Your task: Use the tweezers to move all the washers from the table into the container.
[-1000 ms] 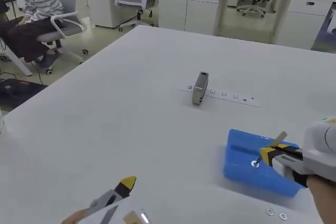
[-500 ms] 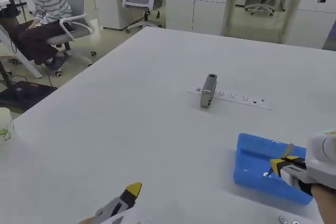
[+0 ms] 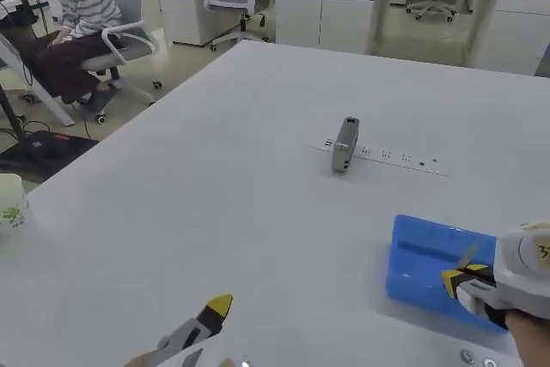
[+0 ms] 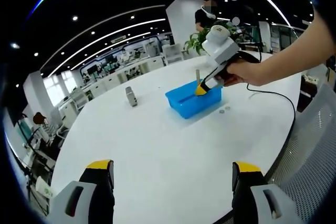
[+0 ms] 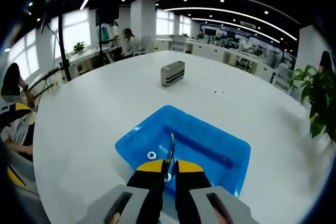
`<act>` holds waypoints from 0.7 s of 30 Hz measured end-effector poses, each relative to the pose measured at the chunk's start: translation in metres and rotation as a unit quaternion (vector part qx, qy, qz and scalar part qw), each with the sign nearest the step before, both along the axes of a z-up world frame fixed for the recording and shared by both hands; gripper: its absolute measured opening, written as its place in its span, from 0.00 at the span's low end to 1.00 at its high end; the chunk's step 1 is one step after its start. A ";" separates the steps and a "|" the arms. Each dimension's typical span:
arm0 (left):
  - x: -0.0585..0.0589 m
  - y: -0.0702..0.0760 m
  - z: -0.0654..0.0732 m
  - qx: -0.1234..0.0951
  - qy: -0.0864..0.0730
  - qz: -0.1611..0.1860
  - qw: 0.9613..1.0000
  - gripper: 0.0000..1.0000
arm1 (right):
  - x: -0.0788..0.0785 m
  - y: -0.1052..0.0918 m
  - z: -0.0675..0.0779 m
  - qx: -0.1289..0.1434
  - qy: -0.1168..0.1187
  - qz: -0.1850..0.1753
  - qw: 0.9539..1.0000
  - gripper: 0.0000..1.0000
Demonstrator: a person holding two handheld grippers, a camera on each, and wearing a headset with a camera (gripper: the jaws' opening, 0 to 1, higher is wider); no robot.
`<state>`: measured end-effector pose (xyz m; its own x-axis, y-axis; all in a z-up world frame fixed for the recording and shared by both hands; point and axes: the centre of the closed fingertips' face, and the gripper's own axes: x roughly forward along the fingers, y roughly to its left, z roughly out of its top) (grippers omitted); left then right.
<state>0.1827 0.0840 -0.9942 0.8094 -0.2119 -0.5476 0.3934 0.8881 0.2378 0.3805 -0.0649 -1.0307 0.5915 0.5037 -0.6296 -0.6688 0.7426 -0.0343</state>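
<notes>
The right hand-held gripper (image 5: 169, 167) is clamped shut on one pair of tweezers (image 5: 171, 148), whose tips hang over the inside of the single blue container (image 5: 220, 148); one washer (image 5: 151, 155) lies on the container's floor, just left of the tweezers in the right gripper view; two more washers (image 3: 467, 356) lie side by side on the white table (image 3: 215, 204), just outside the container's near wall. The left hand-held gripper (image 4: 173, 167) holds nothing, its two jaws spread wide above the table, well apart from the container; one grey metal block (image 3: 345, 144) sits farther back on the table.
</notes>
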 end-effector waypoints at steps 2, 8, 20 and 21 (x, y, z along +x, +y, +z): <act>0.000 0.000 0.000 0.000 0.001 0.001 1.000 0.96 | 0.000 0.000 0.000 0.000 0.001 0.001 1.000 0.03; 0.000 0.001 0.000 0.000 -0.002 0.001 1.000 0.96 | -0.002 0.000 0.000 -0.001 0.004 0.003 1.000 0.04; 0.000 0.000 0.003 0.001 -0.007 0.002 1.000 0.95 | -0.014 0.000 0.033 0.015 -0.021 0.017 1.000 0.04; 0.000 0.000 0.003 0.001 -0.007 0.001 1.000 0.95 | -0.015 0.000 0.036 0.018 -0.021 0.019 0.999 0.04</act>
